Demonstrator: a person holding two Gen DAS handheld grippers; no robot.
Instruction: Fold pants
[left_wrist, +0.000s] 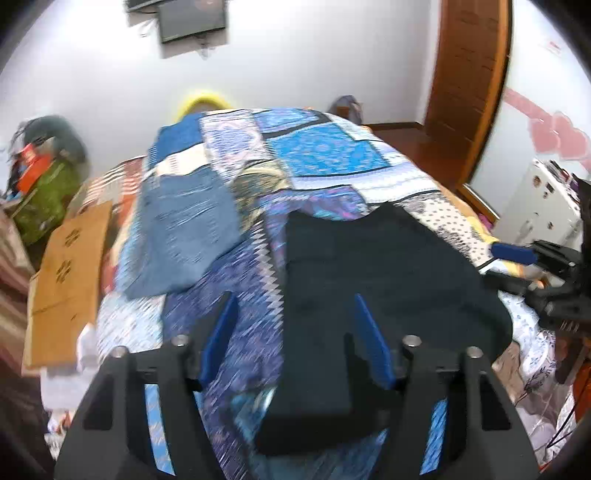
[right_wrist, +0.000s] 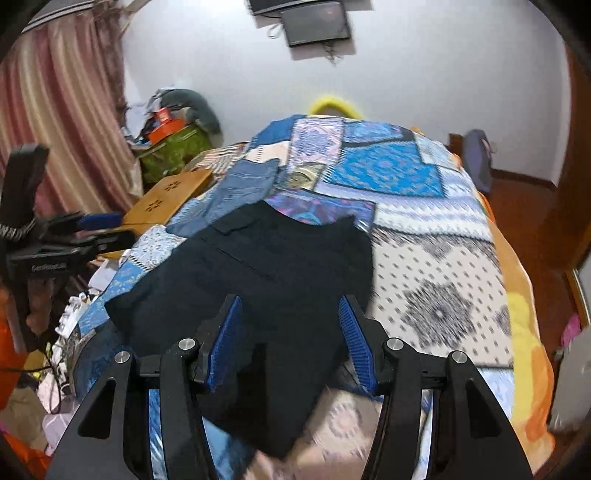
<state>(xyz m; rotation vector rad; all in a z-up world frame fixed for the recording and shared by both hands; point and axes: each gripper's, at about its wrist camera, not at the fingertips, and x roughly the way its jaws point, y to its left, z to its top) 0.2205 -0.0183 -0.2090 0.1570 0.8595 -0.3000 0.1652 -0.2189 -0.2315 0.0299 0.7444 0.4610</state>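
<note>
Dark navy pants (left_wrist: 373, 280) lie folded on the patchwork bedspread (left_wrist: 325, 155), waist end toward the far side. They also show in the right wrist view (right_wrist: 280, 273). My left gripper (left_wrist: 293, 306) is open and empty, held above the pants' near left edge. My right gripper (right_wrist: 290, 306) is open and empty, held above the near end of the pants. The right gripper also shows in the left wrist view (left_wrist: 517, 253) at the right edge, and the left gripper in the right wrist view (right_wrist: 99, 225) at the left edge.
Folded blue jeans (left_wrist: 181, 229) lie on the bed left of the dark pants. A cardboard box (left_wrist: 70, 273) sits at the bed's left side. A green bag with clutter (right_wrist: 173, 151) stands by the pink curtain (right_wrist: 62, 122). A wooden door (left_wrist: 472, 74) is at the right.
</note>
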